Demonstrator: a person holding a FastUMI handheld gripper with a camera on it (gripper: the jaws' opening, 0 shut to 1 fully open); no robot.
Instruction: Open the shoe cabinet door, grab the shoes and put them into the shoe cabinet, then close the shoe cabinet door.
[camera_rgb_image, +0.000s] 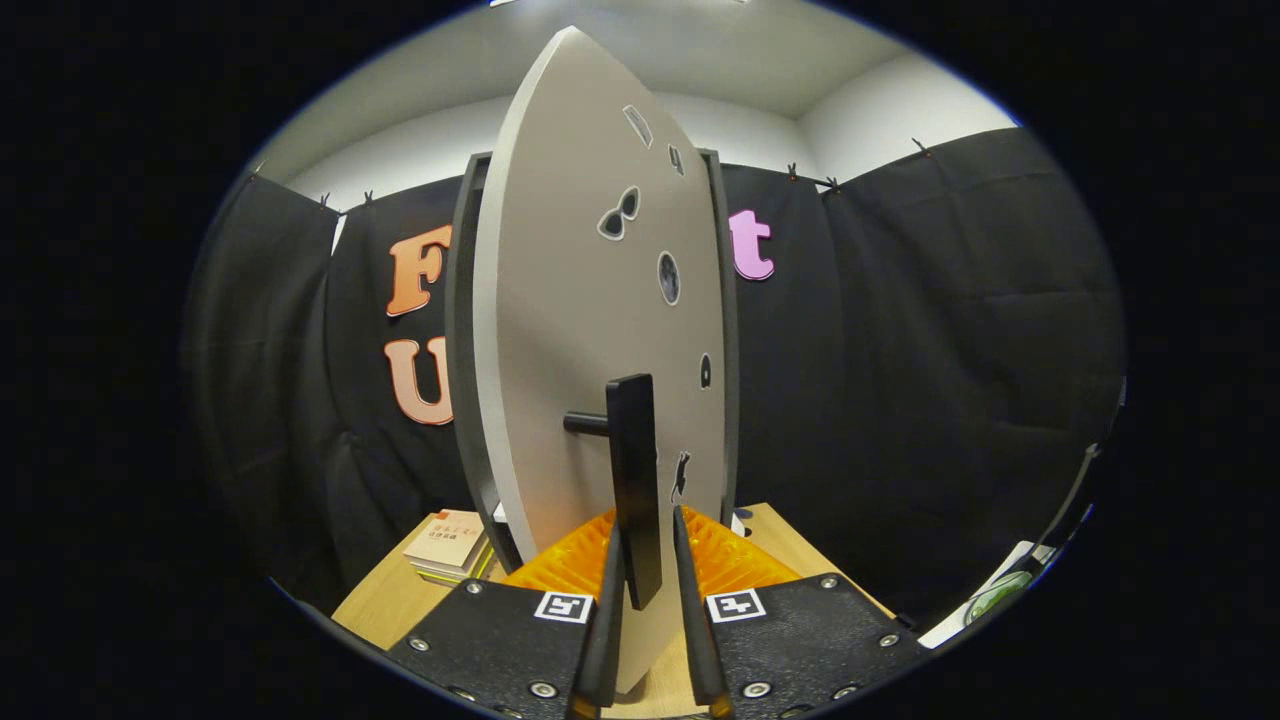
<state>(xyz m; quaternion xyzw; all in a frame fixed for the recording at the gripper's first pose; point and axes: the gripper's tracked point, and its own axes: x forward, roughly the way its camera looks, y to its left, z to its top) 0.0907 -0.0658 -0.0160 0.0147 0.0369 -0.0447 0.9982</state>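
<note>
The shoe cabinet's white door (590, 300) stands swung out towards me, nearly edge-on, with small dark stickers on its face. Its dark frame (462, 350) shows behind it on both sides. A black flat handle (633, 470) juts from the door on a short peg. My gripper (648, 520) holds the lower part of that handle, with one finger close on each side of it.
A wooden table (385, 600) carries the cabinet. A small stack of books (447, 545) lies left of the cabinet's foot. A white and green object (990, 595) lies low at the right by the black cloth wall.
</note>
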